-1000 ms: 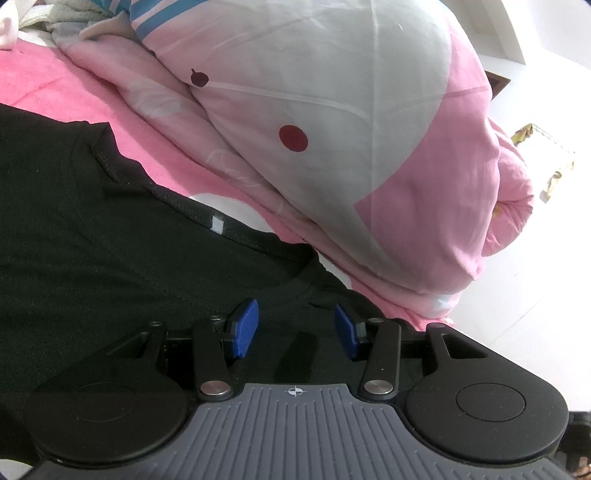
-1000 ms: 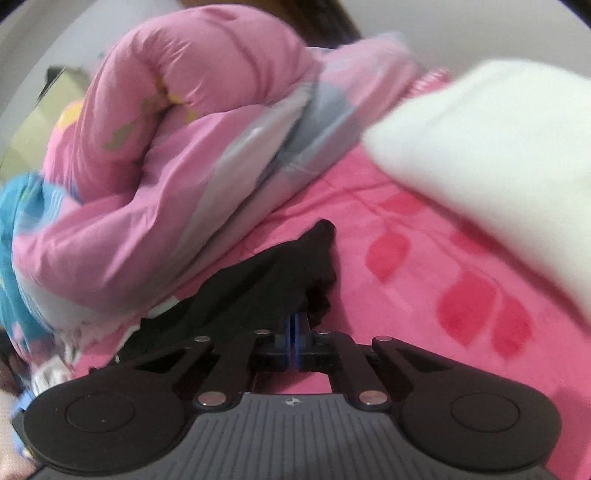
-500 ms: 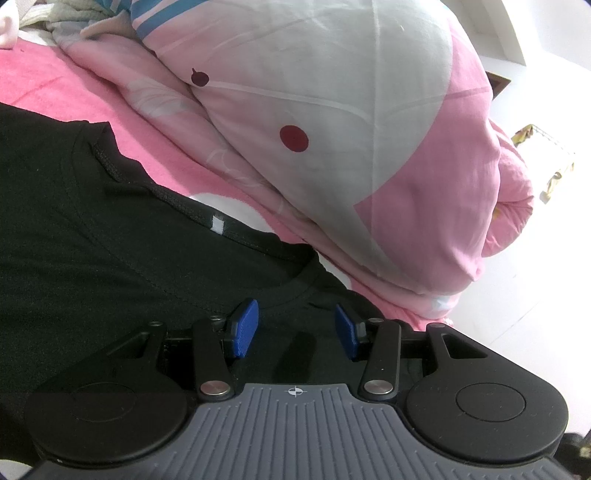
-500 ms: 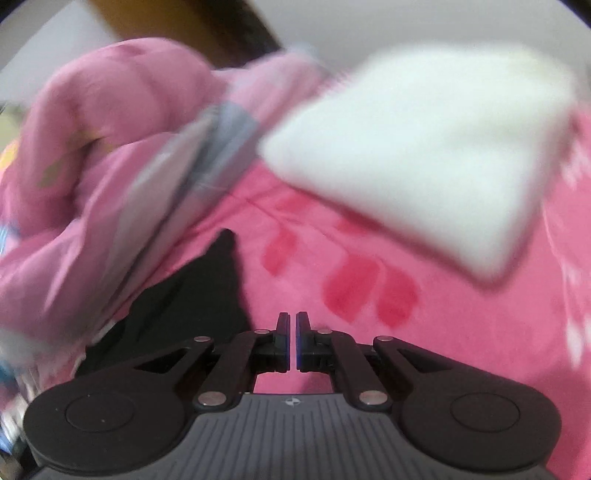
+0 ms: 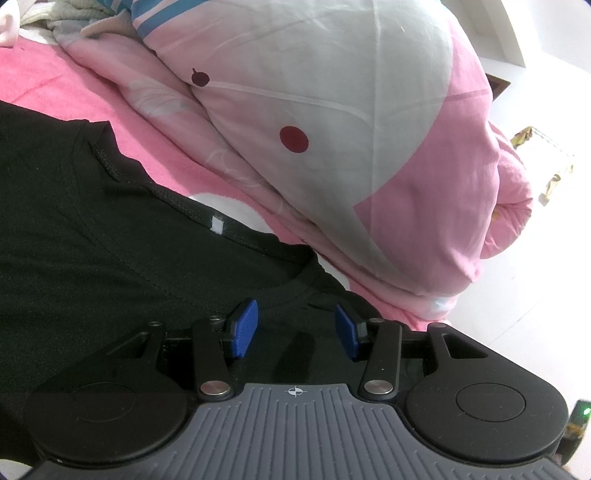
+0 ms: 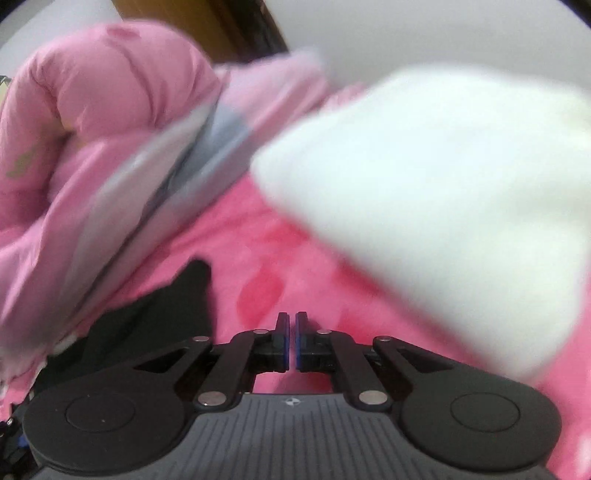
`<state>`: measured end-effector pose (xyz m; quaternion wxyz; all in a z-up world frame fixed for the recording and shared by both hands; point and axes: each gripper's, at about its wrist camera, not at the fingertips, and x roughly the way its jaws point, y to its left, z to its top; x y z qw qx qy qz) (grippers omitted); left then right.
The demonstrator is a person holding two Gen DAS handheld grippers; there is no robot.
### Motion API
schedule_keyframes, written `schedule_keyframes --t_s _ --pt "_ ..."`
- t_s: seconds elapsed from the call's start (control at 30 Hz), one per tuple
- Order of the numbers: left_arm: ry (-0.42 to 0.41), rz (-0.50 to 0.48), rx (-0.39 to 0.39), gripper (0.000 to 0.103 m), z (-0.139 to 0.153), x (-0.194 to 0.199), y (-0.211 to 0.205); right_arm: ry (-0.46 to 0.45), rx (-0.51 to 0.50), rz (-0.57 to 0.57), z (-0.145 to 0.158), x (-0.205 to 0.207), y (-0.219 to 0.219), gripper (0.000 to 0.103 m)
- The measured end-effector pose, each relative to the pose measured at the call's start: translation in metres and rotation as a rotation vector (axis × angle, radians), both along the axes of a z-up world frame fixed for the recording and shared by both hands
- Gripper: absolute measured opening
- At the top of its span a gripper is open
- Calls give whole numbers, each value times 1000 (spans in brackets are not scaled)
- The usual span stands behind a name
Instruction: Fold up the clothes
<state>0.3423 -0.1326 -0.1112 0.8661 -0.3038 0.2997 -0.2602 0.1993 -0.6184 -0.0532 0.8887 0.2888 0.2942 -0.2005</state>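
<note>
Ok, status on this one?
Left gripper open over black shirt. Right gripper shut, empty. Quilt beside the collar.

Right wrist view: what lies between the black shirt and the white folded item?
Only bare pink bedsheet separates the black shirt from the white folded item; the blurred right wrist view shows it.

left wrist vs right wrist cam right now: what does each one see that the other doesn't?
Left wrist only: the left gripper, jaws open over the black T-shirt; the shirt's neckline with its small white tag; a rolled white-and-pink duvet with dark red dots.

Right wrist only: the right gripper, jaws shut with nothing between them; a blurred white folded cloth; a brown wooden board behind the bedding.

Both: black fabric, the bright pink bedsheet, and pink bedding piled at the far side.
</note>
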Motion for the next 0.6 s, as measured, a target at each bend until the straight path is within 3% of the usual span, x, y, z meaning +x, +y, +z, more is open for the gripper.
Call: schedule_keyframes --t_s 0.1,0.23,0.37,0.5,0.6 --pt "1 0 -5 47 0 0 0 -39 1 127 12 23 22 4" --pt "1 -1 -9 47 0 1 1 4 21 304 3 73 51 5" --pt "1 -1 -14 47 -1 0 1 71 16 240 -21 99 27 0" --pt "2 0 -16 47 -1 1 1 92 -63 -2 -12 88 -19 0" --pt "2 -1 -18 47 -1 1 1 56 -86 21 3 79 -17 1"
